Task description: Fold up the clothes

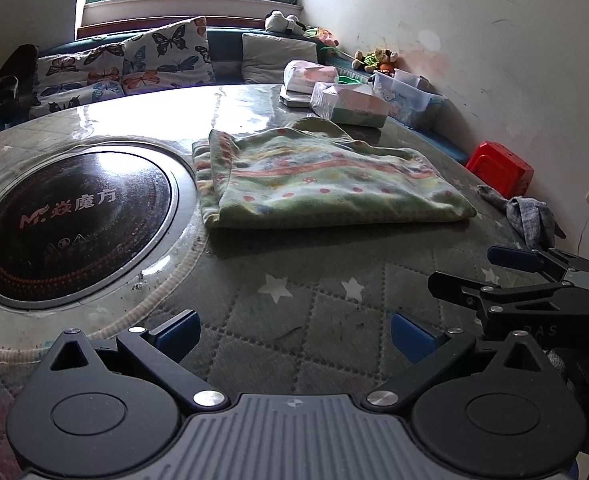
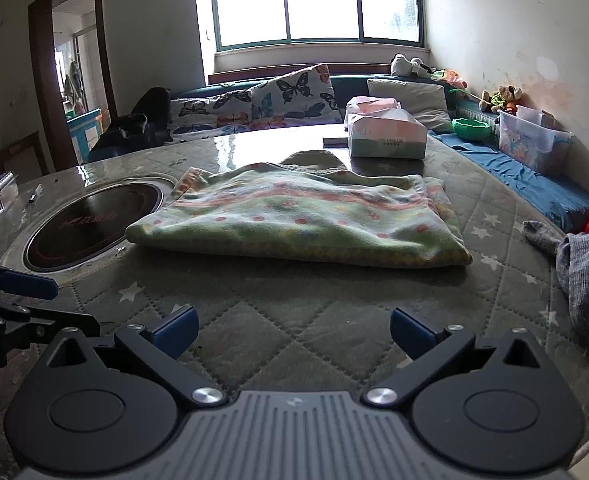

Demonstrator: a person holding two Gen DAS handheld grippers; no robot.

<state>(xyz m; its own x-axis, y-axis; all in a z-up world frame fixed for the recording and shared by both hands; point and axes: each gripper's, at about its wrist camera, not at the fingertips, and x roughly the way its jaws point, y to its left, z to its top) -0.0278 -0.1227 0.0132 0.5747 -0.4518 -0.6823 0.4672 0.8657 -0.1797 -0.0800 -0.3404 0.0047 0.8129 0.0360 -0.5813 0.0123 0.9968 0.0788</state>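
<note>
A green fleece garment (image 1: 322, 178) with pink stripes and dots lies folded flat on the quilted table cover; the right wrist view shows the same garment (image 2: 302, 216) straight ahead. A grey knitted cloth (image 1: 530, 216) is bunched at the table's right edge, also the grey cloth (image 2: 582, 268) at far right. My left gripper (image 1: 292, 334) hovers open over bare cover, short of the garment. My right gripper (image 2: 292, 332) is open too, empty, near the front edge. Each gripper shows in the other's view: the right one (image 1: 506, 268), the left one (image 2: 26, 284).
A round black induction cooktop (image 1: 74, 224) is set into the table at the left. Tissue packs (image 2: 386, 136) and a flat box sit at the table's far side. Behind are butterfly cushions (image 2: 278, 100), a plastic bin (image 2: 530, 140), a green bowl (image 2: 472, 128) and a red stool (image 1: 498, 172).
</note>
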